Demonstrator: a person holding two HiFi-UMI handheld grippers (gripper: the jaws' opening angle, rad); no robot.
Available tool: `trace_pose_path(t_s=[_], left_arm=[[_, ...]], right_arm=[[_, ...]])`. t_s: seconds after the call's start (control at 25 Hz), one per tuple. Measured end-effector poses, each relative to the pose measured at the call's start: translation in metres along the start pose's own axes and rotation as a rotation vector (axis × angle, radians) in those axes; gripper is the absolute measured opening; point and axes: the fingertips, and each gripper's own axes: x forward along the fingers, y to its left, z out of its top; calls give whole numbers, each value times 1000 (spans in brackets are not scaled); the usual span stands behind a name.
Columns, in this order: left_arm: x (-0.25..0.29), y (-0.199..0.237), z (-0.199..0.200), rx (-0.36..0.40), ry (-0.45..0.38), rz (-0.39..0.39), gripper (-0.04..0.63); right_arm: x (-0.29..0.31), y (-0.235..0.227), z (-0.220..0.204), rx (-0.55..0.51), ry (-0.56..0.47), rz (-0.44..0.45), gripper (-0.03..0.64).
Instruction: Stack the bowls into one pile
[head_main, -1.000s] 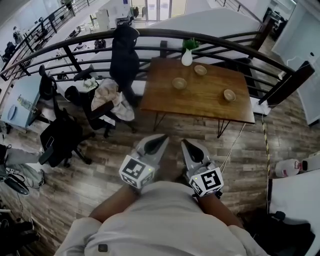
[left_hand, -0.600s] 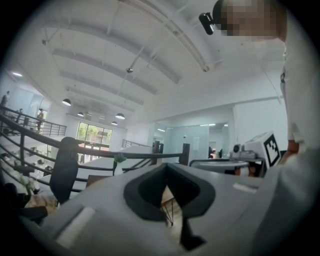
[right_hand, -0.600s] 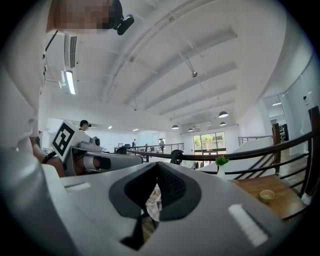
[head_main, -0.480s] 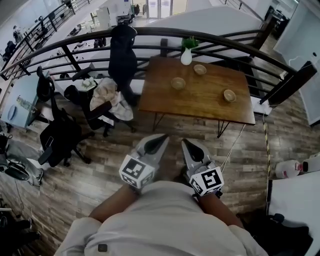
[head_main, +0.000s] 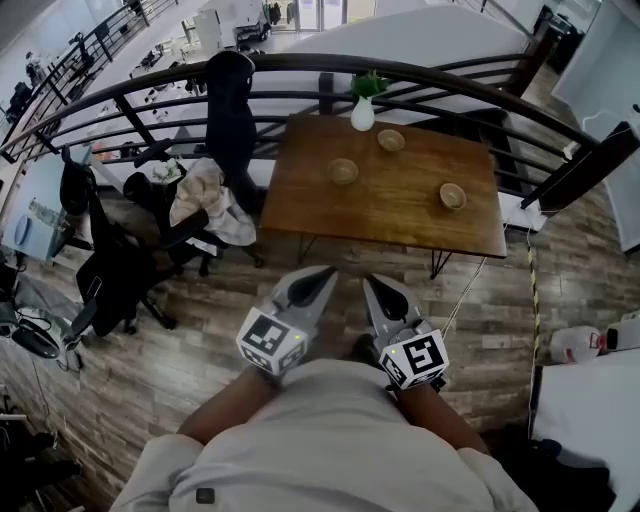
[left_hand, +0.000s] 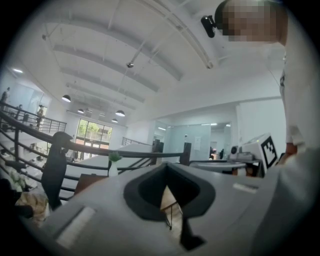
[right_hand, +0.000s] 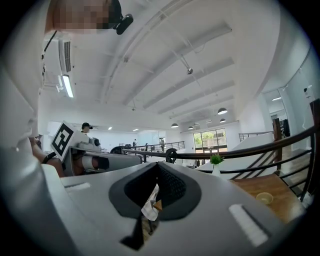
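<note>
Three small tan bowls stand apart on a brown wooden table (head_main: 400, 215) ahead: one mid-left (head_main: 343, 171), one at the back (head_main: 391, 140) and one at the right (head_main: 452, 196). My left gripper (head_main: 325, 272) and right gripper (head_main: 372, 284) are held side by side close to my body, over the plank floor and well short of the table. Both point level with jaws together and nothing between them. In the right gripper view one bowl (right_hand: 264, 198) shows on the table (right_hand: 292, 200). No bowl shows in the left gripper view.
A white vase with a green plant (head_main: 362, 112) stands at the table's back edge. A curved dark railing (head_main: 420, 75) runs behind the table. A person in dark clothes (head_main: 228, 110) stands at its left. Office chairs (head_main: 120, 270), one draped with cloth, crowd the left.
The table with its bowls has come nearer and shifted a little left in the head view. Both grippers keep their places in front of my body, still closed.
</note>
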Motion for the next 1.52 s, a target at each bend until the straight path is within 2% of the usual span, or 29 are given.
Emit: trace_pose_path(t_s=[0.2, 0.36, 0.72, 1.24, 1.52], left_arm=[[64, -3, 14, -19, -32, 26, 5], [106, -10, 10, -17, -34, 51, 5], [155, -11, -4, -28, -8, 100, 5], [214, -27, -1, -12, 13, 22, 5], [239, -18, 5, -8, 16, -6, 5]], right_arm=[[-3, -68, 14, -22, 6, 23, 8], [-10, -110, 16, -35, 8, 41, 8], [-16, -167, -4, 8, 35, 59, 8], [-28, -215, -3, 45, 37, 5, 8], [-19, -239, 2, 46, 35, -18, 8]])
